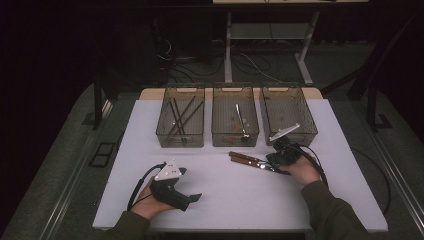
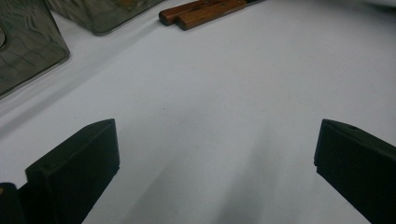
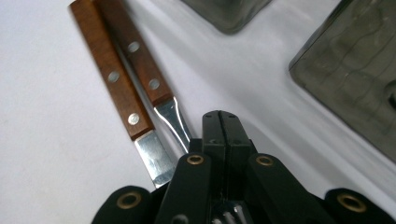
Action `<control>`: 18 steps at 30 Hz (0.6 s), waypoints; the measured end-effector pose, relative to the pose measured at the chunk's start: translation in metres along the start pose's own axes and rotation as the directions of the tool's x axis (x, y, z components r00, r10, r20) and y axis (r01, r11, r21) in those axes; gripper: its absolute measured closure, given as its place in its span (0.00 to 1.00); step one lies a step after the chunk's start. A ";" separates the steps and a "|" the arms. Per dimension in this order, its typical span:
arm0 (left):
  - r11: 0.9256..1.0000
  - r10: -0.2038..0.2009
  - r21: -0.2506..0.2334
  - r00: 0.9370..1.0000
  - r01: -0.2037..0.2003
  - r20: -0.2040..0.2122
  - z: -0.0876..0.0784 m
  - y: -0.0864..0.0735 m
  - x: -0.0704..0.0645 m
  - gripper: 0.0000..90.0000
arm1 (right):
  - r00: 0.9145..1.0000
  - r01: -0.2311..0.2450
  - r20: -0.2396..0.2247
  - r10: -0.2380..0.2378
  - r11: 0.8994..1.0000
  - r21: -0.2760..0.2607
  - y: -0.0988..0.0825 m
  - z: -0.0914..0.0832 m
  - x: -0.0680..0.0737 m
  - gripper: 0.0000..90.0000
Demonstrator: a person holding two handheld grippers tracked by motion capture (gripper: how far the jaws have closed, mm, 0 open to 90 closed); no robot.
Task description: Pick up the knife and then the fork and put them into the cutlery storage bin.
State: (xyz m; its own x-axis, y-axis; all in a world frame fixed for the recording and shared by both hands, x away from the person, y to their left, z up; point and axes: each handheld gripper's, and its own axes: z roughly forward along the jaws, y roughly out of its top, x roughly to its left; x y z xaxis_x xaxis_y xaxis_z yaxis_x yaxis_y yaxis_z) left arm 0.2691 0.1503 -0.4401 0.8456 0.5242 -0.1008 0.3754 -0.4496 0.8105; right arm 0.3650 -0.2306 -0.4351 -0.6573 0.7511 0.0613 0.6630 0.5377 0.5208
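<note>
Lying flat just beside the closed right tongs: two wooden-handled knives, blades alongside them.

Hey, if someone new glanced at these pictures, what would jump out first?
Probably the two wooden-handled utensils lying side by side on the white table, with the right gripper shut over their metal ends. Behind them stand three smoky clear bins in a row. The left gripper rests open near the front edge.

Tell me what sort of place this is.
Probably a lab or recording workspace: a white table with three clear bins in a row, dark curtained surroundings, and loose cables on the floor behind.
</note>
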 end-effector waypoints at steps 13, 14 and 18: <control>1.000 0.000 0.000 1.000 0.000 0.000 0.000 0.000 0.000 0.00 | 0.999 0.047 -0.009 -0.047 0.998 0.037 -0.006 -0.006 0.009 0.99; 1.000 0.001 0.001 1.000 -0.001 0.000 0.000 0.000 0.000 0.00 | 0.999 0.053 -0.011 -0.053 0.998 0.040 -0.006 -0.006 0.010 0.99; 1.000 0.001 0.001 1.000 -0.001 0.000 0.000 0.000 0.000 0.00 | 0.997 0.073 -0.018 -0.072 0.996 0.052 -0.006 -0.007 0.013 0.99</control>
State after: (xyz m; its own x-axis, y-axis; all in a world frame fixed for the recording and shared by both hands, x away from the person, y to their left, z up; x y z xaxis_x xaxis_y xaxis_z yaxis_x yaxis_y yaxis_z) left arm 0.2690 0.1502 -0.4399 0.8463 0.5232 -0.1000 0.3745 -0.4509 0.8102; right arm 0.3495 -0.2267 -0.4318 -0.7100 0.7032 0.0388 0.6309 0.6105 0.4788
